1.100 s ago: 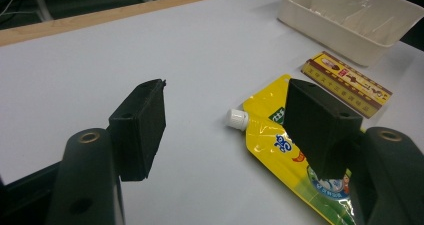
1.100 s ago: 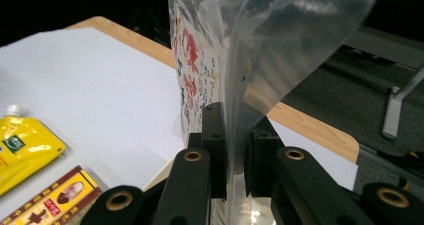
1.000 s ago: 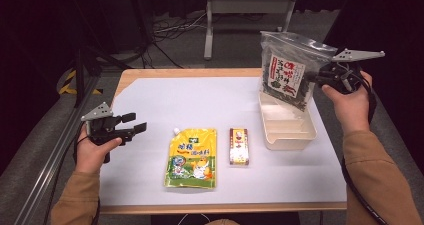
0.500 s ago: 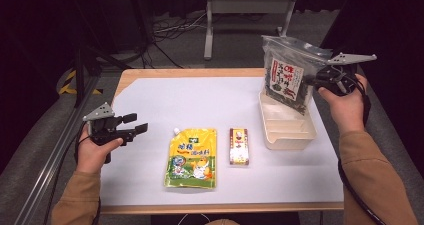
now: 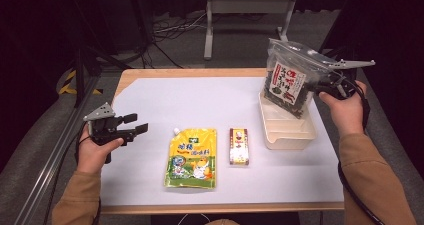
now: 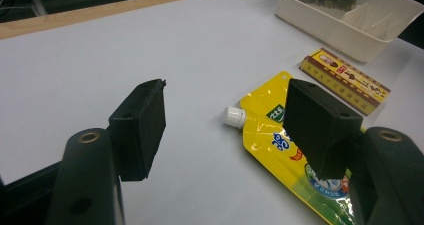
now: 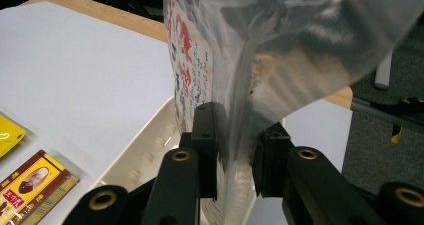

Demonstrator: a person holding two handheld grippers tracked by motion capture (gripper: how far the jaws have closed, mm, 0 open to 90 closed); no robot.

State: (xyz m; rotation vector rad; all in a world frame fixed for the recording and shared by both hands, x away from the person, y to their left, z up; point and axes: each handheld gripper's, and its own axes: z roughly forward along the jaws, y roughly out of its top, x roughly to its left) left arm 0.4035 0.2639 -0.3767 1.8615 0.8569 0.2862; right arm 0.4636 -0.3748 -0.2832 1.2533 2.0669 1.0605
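High view: right gripper (image 5: pixel 320 83) holds a clear zip bag of dark dried stuff (image 5: pixel 288 80) upright over the far end of the white tray (image 5: pixel 287 130), bag bottom at or just inside the tray; cannot tell if it rests on the floor. Left gripper (image 5: pixel 136 125) hangs idle near the table's left side, well apart from the yellow spout pouch (image 5: pixel 192 158) and the small red box (image 5: pixel 239 146) lying between pouch and tray. Left gripper view: jaws spread, nothing between them, pouch cap (image 6: pixel 234 116) ahead. Right gripper view: the 2 jaws stand either side of the bag's clear edge (image 7: pixel 235 135); they have just been opening, the right pad shows a gap, so the grip looks released or nearly so. Risk: bag is tall and top-heavy, tray is shallow; if let go before it settles, it could tip over the rim onto the table or snag on a pad as the gripper pulls away.
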